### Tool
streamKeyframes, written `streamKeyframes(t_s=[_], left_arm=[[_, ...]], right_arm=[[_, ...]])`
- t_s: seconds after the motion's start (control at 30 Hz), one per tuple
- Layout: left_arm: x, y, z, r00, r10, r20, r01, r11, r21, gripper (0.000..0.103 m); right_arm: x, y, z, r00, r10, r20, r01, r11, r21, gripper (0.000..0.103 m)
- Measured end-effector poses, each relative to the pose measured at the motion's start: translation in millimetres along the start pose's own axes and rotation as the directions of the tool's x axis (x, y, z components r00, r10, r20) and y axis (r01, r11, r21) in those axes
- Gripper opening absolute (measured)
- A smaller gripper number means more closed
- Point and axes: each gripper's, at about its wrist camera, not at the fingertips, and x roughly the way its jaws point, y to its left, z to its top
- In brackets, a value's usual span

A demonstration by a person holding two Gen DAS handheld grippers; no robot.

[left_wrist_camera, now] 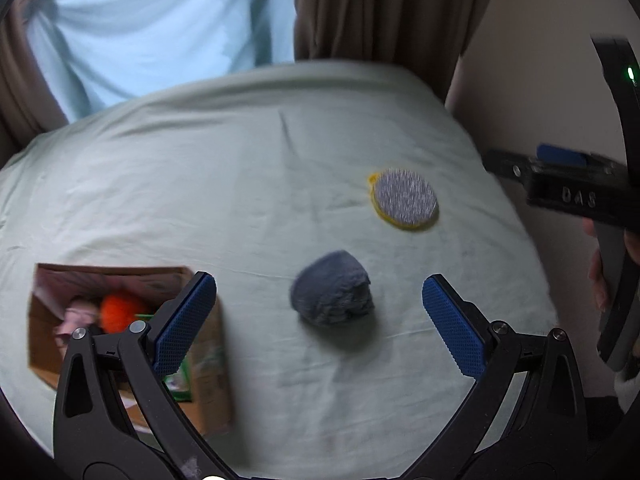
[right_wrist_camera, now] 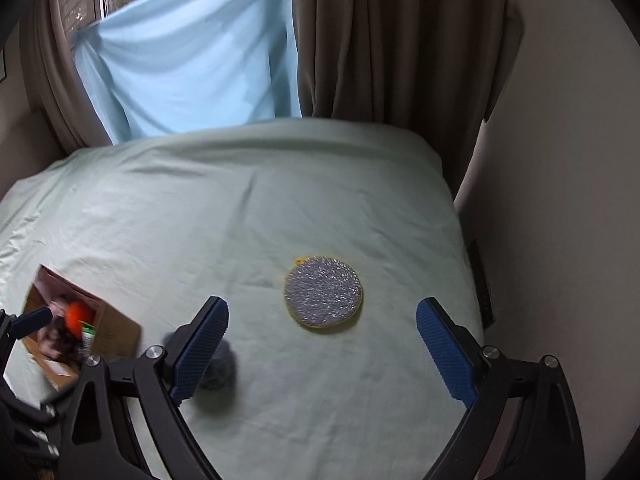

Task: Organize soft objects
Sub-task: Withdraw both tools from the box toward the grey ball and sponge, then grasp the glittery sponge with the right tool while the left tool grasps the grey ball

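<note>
Left wrist view: left gripper (left_wrist_camera: 319, 319) spread wide and empty, hanging over the pale green sheet (left_wrist_camera: 224, 184), fuzzy blue-grey ball (left_wrist_camera: 332, 289) lying on the sheet right between the blue pads (left_wrist_camera: 185, 324), cardboard box (left_wrist_camera: 120, 340) just left with something orange (left_wrist_camera: 118, 313) and other soft bits inside, round silver scrubber with yellow rim (left_wrist_camera: 404, 199) further back right. Right wrist view: right gripper (right_wrist_camera: 322, 348) also wide apart and holding nothing, same ball (right_wrist_camera: 218, 364) half hidden behind its left finger, scrubber (right_wrist_camera: 324, 292) flat on the sheet just past the tips, light blue cloth (right_wrist_camera: 192, 52) and brown curtain (right_wrist_camera: 392, 40) way back.
</note>
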Motion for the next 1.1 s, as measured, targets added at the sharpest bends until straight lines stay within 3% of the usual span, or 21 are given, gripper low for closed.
streamKeyframes(t_s=[0.43, 0.73, 0.83, 0.93, 1.1], left_arm=[[131.6, -6.8, -19.6, 0.989, 0.012, -0.148, -0.016, 0.999, -0.028, 0.103], [168.6, -10.9, -23.7, 0.984, 0.015, -0.18, -0.016, 1.0, -0.001, 0.102], [179.9, -11.3, -25.9, 0.981, 0.014, -0.195, -0.014, 1.0, 0.002, 0.099], [193.0, -13.1, -28.5, 0.971, 0.062, -0.232, -0.058, 0.998, 0.025, 0.093], [201.3, -9.5, -32.2, 0.967, 0.023, -0.254, -0.023, 1.0, 0.0, 0.079]], right_arm=[[145.8, -10.5, -11.1, 0.992, 0.049, -0.12, -0.053, 0.998, -0.024, 0.094], [196.5, -8.0, -12.5, 0.987, 0.064, -0.145, -0.073, 0.996, -0.059, 0.094], [208.7, -5.2, -17.7, 0.987, 0.056, -0.153, -0.069, 0.994, -0.082, 0.094], [211.5, -2.7, -24.2, 0.989, 0.047, -0.142, -0.061, 0.994, -0.096, 0.094], [216.3, 3.2, -30.9, 0.991, 0.028, -0.132, -0.043, 0.992, -0.115, 0.094]])
